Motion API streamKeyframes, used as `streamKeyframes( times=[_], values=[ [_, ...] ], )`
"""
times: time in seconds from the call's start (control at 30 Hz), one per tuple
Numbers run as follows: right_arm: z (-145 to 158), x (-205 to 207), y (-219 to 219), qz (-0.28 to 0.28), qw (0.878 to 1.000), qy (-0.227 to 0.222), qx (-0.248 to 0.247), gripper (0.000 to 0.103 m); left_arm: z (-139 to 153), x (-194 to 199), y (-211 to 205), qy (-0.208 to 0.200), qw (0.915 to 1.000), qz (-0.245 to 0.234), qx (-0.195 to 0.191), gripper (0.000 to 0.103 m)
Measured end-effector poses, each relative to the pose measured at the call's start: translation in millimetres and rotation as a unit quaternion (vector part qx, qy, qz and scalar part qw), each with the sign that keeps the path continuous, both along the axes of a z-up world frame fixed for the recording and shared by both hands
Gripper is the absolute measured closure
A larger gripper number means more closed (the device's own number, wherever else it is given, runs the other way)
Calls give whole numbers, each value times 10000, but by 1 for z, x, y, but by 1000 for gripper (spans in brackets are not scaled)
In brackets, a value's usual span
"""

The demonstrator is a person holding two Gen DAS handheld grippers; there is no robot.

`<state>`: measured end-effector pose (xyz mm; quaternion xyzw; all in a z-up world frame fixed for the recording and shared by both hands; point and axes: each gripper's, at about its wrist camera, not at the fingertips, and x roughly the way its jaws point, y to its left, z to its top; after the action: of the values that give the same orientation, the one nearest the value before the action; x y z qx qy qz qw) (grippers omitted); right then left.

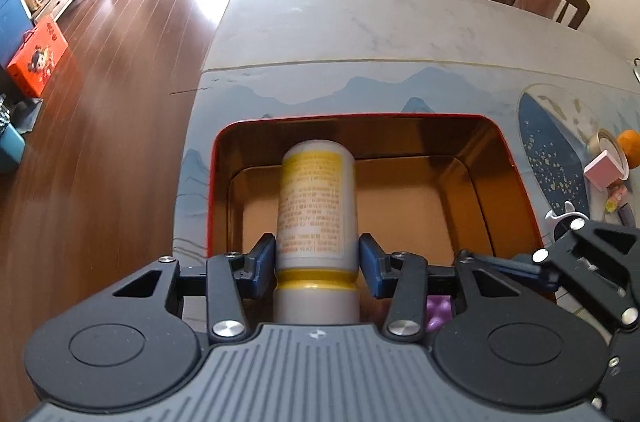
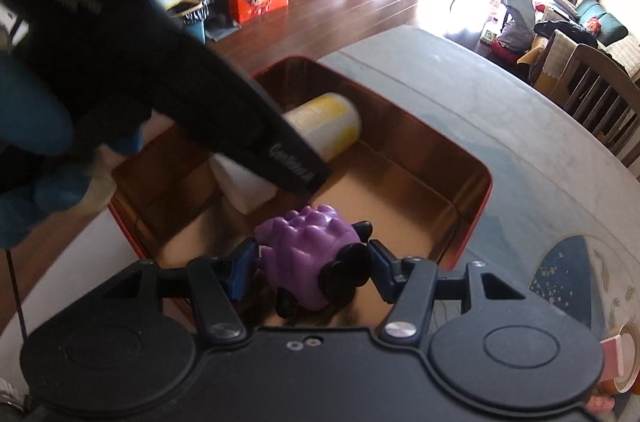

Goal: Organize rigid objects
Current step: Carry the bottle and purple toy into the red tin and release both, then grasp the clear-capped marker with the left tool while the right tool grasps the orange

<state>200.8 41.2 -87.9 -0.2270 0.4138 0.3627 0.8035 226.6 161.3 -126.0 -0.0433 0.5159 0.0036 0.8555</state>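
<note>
Placing step, both hands at once over the tin (image 1: 496, 158) on the table (image 1: 360, 22).

Left tongs (image 1: 317, 262): narrow, pads against the sides of a white bottle (image 1: 316, 206) with yellow bands. In the left view a thin gap seems to show at the right pad; grip looks light, cannot tell if it is already loosening. Bottle points nose-down into the tin, far end near the back wall.

Right tongs (image 2: 312, 264): about half spread, holding a purple knobbly toy (image 2: 308, 250) with black feet, over the tin's near edge.

Judgement: neither item released yet. Next move calls for lowering each to the tin floor, bottle laid flat along the left side so it cannot roll, toy set beside it, then spreading the tongs and lifting clear without the two tools colliding.

Writing: bottle label carries dense small print, not readable. White lettering on the left tool's black body, blurred, unreadable.
</note>
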Motion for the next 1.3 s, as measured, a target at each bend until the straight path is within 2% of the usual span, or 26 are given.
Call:
streamKeyframes(
  times=[0.2,0.5,0.57,0.63,0.73,1.2,1.3],
  values=[
    [-8,6,2,-135,9997,192,11,44,0,7,-2,-2,10000,-33,29,58],
    [3,0,-6,-220,9996,79,141,39,7,5,0,3,9999,108,7,58],
    [7,1,-13,-285,9993,81,241,37,11,3,1,-19,9999,140,-81,56],
    [10,-2,-16,-355,9987,68,356,36,14,0,3,-68,9996,205,-169,49],
    [18,-7,-23,-493,9975,42,508,35,21,-6,2,-167,9993,233,-239,49],
    [60,-19,-93,-1098,9865,-44,1211,25,66,-48,-34,-761,9968,98,-231,48],
    [70,-21,-114,-1263,9829,-107,1335,21,77,-57,-49,-917,9955,-6,-240,42]
  ],
)
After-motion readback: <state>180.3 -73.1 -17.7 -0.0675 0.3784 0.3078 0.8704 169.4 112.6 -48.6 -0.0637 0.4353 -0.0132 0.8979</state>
